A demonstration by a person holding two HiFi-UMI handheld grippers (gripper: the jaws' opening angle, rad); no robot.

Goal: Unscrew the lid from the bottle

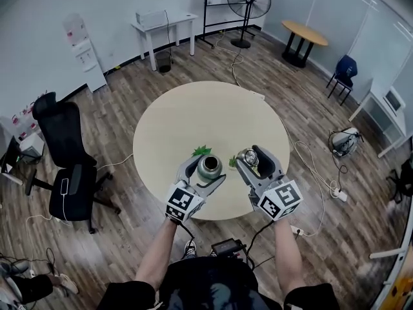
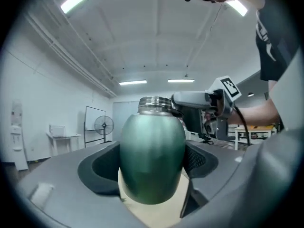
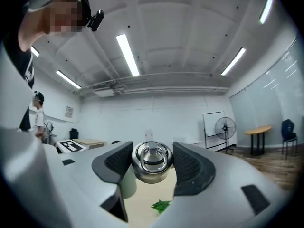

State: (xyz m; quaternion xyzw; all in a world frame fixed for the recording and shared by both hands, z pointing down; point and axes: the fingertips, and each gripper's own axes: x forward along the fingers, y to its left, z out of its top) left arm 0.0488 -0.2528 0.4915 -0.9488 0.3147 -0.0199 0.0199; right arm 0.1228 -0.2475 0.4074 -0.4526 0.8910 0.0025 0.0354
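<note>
A dark green bottle [image 1: 209, 167] with a bare threaded steel neck [image 2: 154, 103] stands upright between the jaws of my left gripper [image 1: 208, 170], which is shut on its body [image 2: 152, 160]. The silver lid [image 1: 248, 156], with a ring handle on top, is off the bottle and a little to its right. My right gripper [image 1: 252, 159] is shut on the lid [image 3: 152, 161], both pads pressing its sides. In the right gripper view the bottle [image 3: 127, 184] shows pale and partly hidden behind the left jaw. The left gripper view shows the right gripper [image 2: 194, 99] just beyond the neck.
Both grippers hover over the near edge of a round beige table [image 1: 193, 115]. Green leaf pieces [image 1: 202, 150] lie on it beside the bottle. A black office chair [image 1: 64, 166] stands to the left, cables [image 1: 316, 173] trail on the floor to the right, and a fan [image 1: 248, 2] stands far back.
</note>
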